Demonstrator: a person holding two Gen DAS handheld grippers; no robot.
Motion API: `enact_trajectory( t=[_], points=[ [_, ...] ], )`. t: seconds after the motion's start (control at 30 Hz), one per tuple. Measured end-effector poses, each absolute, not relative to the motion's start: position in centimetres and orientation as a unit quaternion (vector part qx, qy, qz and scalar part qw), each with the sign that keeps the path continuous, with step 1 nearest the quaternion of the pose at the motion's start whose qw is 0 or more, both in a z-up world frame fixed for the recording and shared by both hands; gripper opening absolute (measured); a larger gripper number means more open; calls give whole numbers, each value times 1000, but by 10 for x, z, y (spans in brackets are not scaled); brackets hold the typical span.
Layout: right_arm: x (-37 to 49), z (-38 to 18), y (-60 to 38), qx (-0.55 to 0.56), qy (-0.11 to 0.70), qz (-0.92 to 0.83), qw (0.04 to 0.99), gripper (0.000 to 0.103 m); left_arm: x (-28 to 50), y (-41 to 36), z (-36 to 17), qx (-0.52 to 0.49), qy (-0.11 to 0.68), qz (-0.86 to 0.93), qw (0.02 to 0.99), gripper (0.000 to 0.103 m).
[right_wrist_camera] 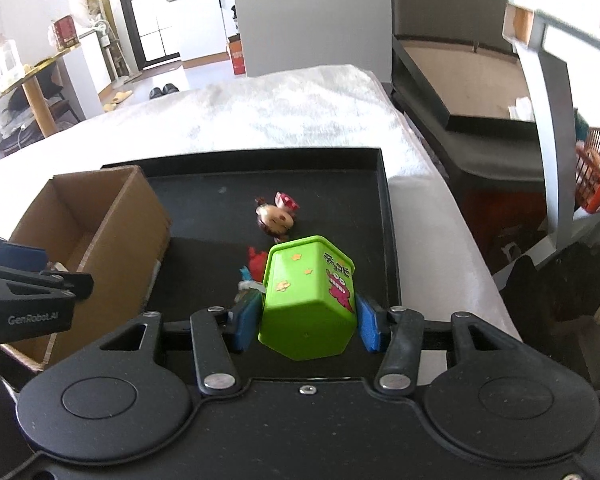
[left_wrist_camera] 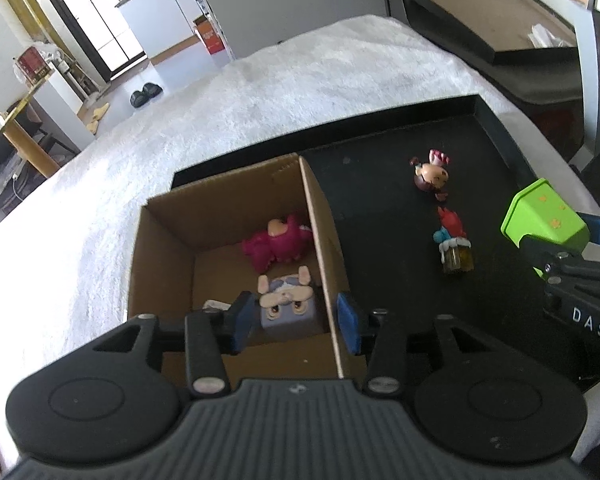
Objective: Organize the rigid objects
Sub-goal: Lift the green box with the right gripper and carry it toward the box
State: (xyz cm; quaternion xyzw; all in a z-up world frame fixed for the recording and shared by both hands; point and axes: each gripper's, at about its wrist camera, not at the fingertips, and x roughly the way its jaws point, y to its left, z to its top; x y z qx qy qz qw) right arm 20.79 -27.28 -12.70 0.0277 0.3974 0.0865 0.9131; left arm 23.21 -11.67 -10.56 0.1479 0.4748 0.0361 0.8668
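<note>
Two tongs: left tongs (left_wrist_camera: 296, 328) open over the box (left_wrist_camera: 236, 264); right tongs (right_wrist_camera: 307, 322) clamp a green tin (right_wrist_camera: 308, 300), half-hiding a figurine (right_wrist_camera: 254, 270).

1. "GenRobot.AI" stands in pale letters on the black body of the left gripper (right_wrist_camera: 28, 300), at the left edge of the right wrist view.
2. "DAS", cut off by the frame edge, stands in white letters on the right gripper (left_wrist_camera: 580, 280) in the left wrist view.
3. The green tin (right_wrist_camera: 310, 298) bears dark characters above a red cartoon figure; they cannot be read.
</note>
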Motion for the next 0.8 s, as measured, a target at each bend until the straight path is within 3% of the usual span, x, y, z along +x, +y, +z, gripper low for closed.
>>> enact_trajectory(
  t=[0.8],
  points=[
    [192,-74,-227,-3,360,97,928,50,207,-41,-69,78,459,71,882,50]
  ],
)
